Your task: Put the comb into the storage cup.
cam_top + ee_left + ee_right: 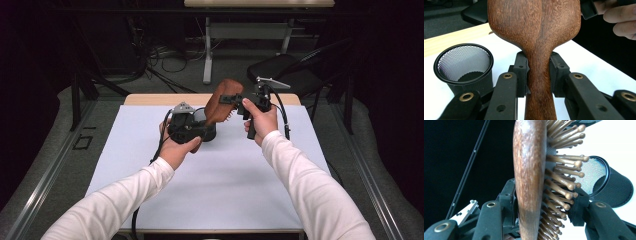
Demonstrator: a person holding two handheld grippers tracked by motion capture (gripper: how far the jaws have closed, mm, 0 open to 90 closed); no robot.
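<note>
A brown wooden hairbrush (223, 99) is held in the air over the table by both grippers. My left gripper (202, 133) is shut on its narrow handle (539, 82), with the broad wooden back (534, 25) rising above the jaws. My right gripper (230, 100) is shut across the brush head: one jaw presses the wooden back (529, 165), the other the wooden bristles (564, 177). A black mesh cup (464, 65) stands upright on the white mat just beyond my left gripper, and its open mouth (596, 175) shows behind the bristles.
A white mat (225, 175) covers most of the table, and a wooden strip (155, 99) shows at the far edge. Past the table are a black chair (285, 70) at the right, a desk leg (207, 55) and floor cables (165, 57).
</note>
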